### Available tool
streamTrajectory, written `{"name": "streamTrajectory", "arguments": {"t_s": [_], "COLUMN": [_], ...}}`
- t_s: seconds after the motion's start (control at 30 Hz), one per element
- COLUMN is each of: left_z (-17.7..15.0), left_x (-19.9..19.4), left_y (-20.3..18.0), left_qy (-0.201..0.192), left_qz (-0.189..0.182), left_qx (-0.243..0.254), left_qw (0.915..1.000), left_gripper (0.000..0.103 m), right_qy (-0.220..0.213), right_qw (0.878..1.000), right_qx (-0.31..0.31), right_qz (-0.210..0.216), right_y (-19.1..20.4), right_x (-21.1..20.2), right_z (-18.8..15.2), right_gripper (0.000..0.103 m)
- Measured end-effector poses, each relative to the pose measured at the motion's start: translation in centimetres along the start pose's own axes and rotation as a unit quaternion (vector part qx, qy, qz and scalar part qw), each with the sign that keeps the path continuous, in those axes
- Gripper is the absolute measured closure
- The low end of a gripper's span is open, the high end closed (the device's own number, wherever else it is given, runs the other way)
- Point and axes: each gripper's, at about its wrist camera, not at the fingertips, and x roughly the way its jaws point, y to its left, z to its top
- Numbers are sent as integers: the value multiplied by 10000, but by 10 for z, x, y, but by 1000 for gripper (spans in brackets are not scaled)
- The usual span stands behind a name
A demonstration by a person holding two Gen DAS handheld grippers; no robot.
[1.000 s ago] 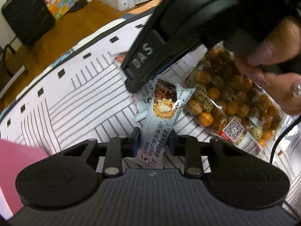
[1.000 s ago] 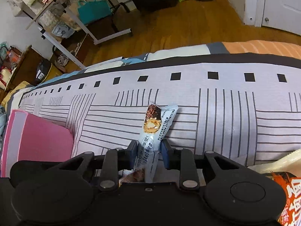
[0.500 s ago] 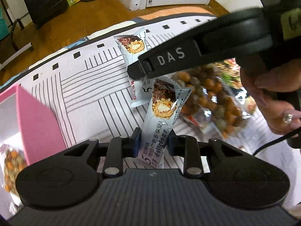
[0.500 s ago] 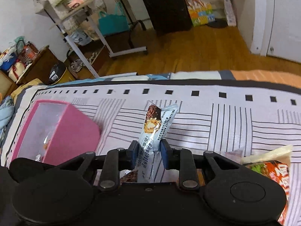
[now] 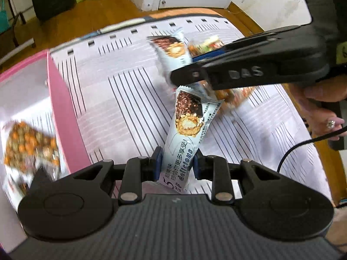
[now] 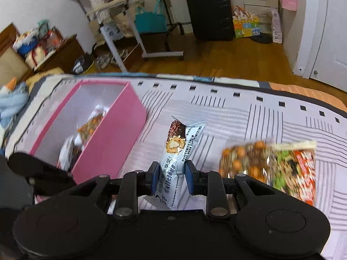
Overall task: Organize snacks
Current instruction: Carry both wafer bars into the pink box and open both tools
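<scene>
My left gripper is shut on a pale blue chocolate-roll snack bar, held up above the striped bedspread. My right gripper is shut on a second bar of the same kind; in the left wrist view that gripper's black body crosses from the right with its bar at the tip. An open pink box stands to the left, its wall also showing in the left wrist view. Inside it lies a bag of coated nuts.
On the bedspread at the right lie a clear bag of coated nuts and a red-and-green snack bag. A person's hand holds the right gripper. Beyond the bed are wooden floor, a black suitcase and a rolling table.
Both grippers have risen and swung left with their bars still held. The pink box has come into fuller view at the left, and the loose snack bags have slid toward the right.
</scene>
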Motion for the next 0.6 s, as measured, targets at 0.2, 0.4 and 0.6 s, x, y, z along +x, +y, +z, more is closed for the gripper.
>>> {"name": "streamTrajectory", "arguments": {"t_s": [0.2, 0.4, 0.6], "left_z": [-30, -57, -81], "left_x": [-21, -49, -82], "left_y": [-13, -17, -10], "left_qy": [31, -18, -213], "left_qz": [-132, -169, 62], "left_qx": [16, 10, -56], "left_qw": [9999, 9999, 9997], "left_gripper": [76, 76, 76], "right_qy": [421, 416, 455], "right_qw": [9991, 9989, 9978], "right_qx": [-38, -106, -223], "right_qz": [58, 182, 423], "right_y": [10, 28, 60], "right_x": [-24, -54, -68], "right_z": [-43, -70, -82], "right_gripper": [73, 73, 73]}}
